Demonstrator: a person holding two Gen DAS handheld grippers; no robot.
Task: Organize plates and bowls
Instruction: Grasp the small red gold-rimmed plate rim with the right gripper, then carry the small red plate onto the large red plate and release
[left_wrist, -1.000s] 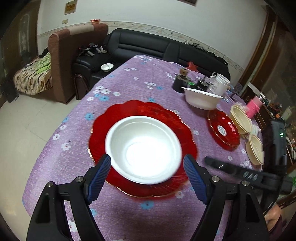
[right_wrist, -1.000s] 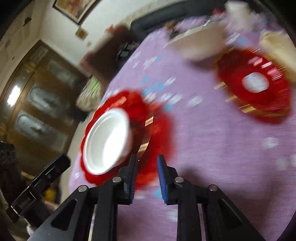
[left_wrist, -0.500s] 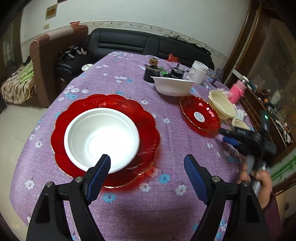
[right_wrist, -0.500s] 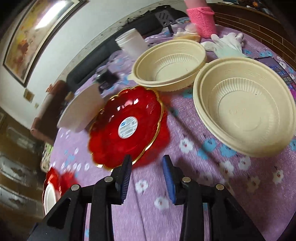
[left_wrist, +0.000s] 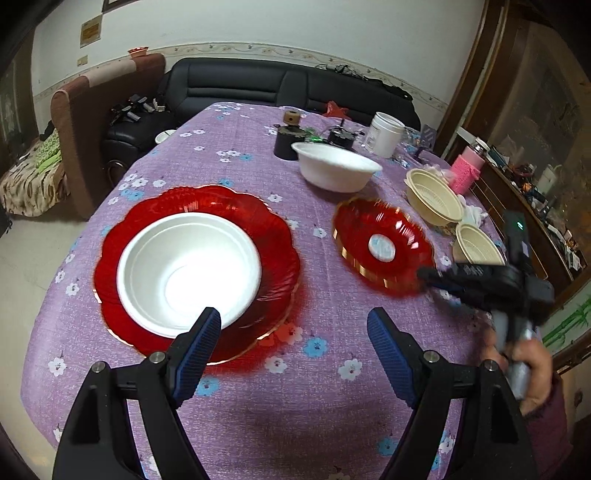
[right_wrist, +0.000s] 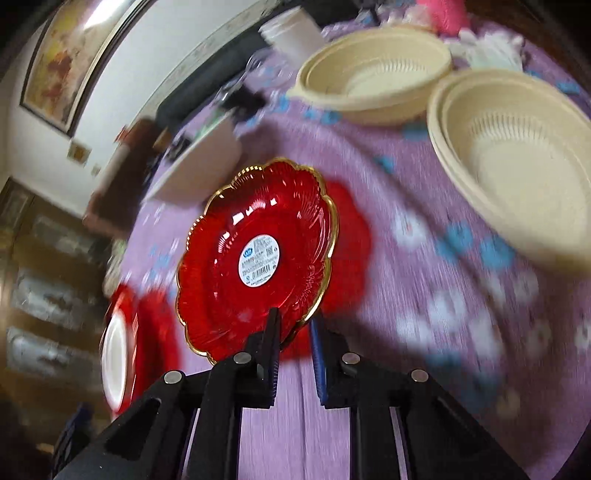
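On the left, one white bowl (left_wrist: 188, 269) already sits in the big red plate (left_wrist: 280, 254). The left gripper (left_wrist: 293, 343) stands wide apart, holding nothing. The right gripper (right_wrist: 293, 332) is closing on the small red plate (right_wrist: 258, 254)'s rim. Another white bowl (left_wrist: 336, 168) and two cream bowls (right_wrist: 373, 74) remain unsorted.

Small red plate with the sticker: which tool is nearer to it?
Right. The right tool is closing on the small red plate at its near rim; the left tool hangs open, apart, beside the large plate.
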